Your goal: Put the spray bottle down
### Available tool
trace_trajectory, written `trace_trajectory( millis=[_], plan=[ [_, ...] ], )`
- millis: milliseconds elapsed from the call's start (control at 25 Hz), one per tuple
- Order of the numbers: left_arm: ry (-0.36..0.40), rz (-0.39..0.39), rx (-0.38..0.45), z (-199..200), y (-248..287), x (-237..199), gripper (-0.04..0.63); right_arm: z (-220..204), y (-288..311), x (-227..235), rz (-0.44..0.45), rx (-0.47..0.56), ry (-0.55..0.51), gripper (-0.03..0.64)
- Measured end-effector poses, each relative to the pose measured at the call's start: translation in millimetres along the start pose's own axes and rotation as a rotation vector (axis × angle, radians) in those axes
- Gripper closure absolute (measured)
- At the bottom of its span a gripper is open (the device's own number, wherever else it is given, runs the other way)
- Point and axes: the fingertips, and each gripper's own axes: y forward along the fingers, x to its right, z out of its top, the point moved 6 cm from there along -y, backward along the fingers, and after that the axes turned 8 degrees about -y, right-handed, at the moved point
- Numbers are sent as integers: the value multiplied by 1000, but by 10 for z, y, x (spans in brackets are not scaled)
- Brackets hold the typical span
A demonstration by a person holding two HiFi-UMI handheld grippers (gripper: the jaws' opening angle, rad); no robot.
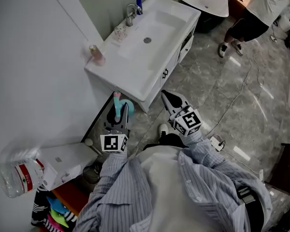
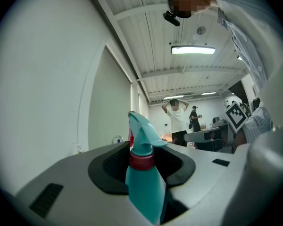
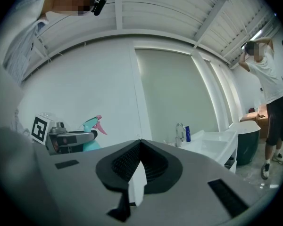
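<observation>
Left gripper (image 1: 118,119) pinches the spray bottle (image 1: 119,105), jaws closed on the teal body just under its red collar. The bottle hangs in the air with its head uppermost, just in front of the sink's (image 1: 135,79) near corner and below its rim, resting on nothing.

By my reading the step in hand is the carry, as the bottle is not yet put down. The next move calls for bringing its base over a flat, bare spot, perhaps the sink's rim. It should be lowered upright until it stands, and only then should the jaws spread.

Counted from the left:
- one spray bottle
- one small pink bottle (image 1: 97,55) on the sink's left corner
- one clear glass (image 1: 119,31) on the sink's left rim
- one tap (image 1: 130,13) behind the basin
- one blue container (image 1: 139,5) beside the tap
- two grippers

Right of the sink's near corner, the right gripper (image 1: 166,98) has its jaws pressed together on nothing.
</observation>
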Motion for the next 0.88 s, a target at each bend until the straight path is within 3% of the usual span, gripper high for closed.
trace_trajectory(
  millis=[240,560,880],
  plan=[
    [11,8,-28,-9,493,33,451,-94,177,480,22,-11,56,601],
    [-9,22,-70,-224,727,-86,451,-281,459,611,52,-47,77,601],
    [-43,-60,-85,-509,1153,-414,451,-428,857,605,-4,-93,39,601]
  ],
)
